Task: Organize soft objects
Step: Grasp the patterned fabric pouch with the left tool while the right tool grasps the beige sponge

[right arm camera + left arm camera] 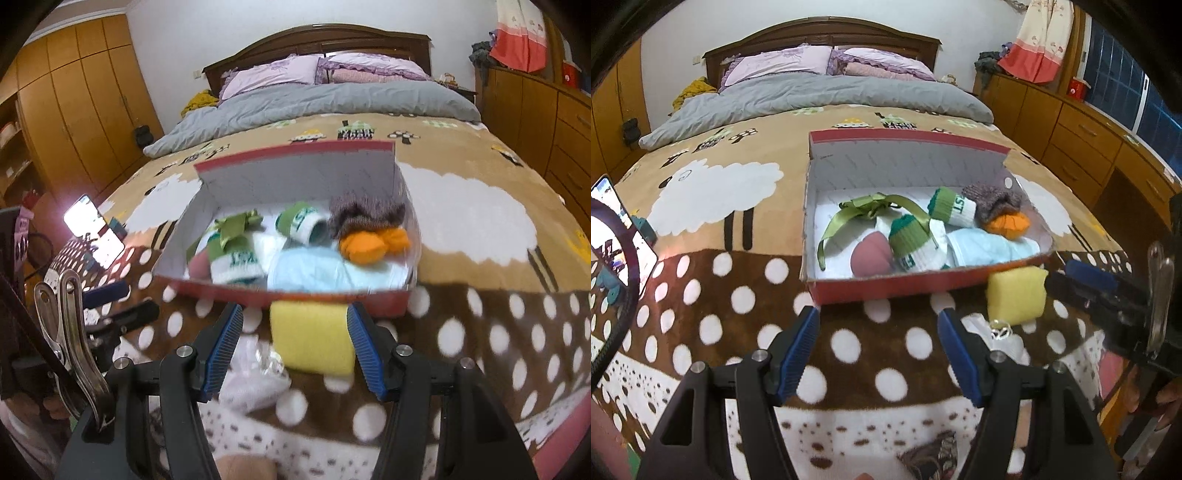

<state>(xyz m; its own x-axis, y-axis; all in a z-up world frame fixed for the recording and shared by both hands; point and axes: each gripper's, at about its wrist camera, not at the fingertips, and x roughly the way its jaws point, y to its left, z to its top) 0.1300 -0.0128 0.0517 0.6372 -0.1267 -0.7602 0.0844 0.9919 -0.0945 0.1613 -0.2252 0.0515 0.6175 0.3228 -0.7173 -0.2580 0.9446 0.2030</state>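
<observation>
The left tongs [879, 350] are open over the spotted blanket [849, 347] and hold nothing. Just past them the red box [886, 291] sits on the bed with socks, a green ribbon [871, 210] and other soft things already inside. The yellow sponge [1015, 295] lies outside, touching the box's near right corner.

The right tongs [295, 350] reach around that yellow sponge [312, 339]. One pad touches its right side, the other stands clear, so I cannot tell if it is squeezed. I think the sponge goes into the box [332, 299] next.
</observation>
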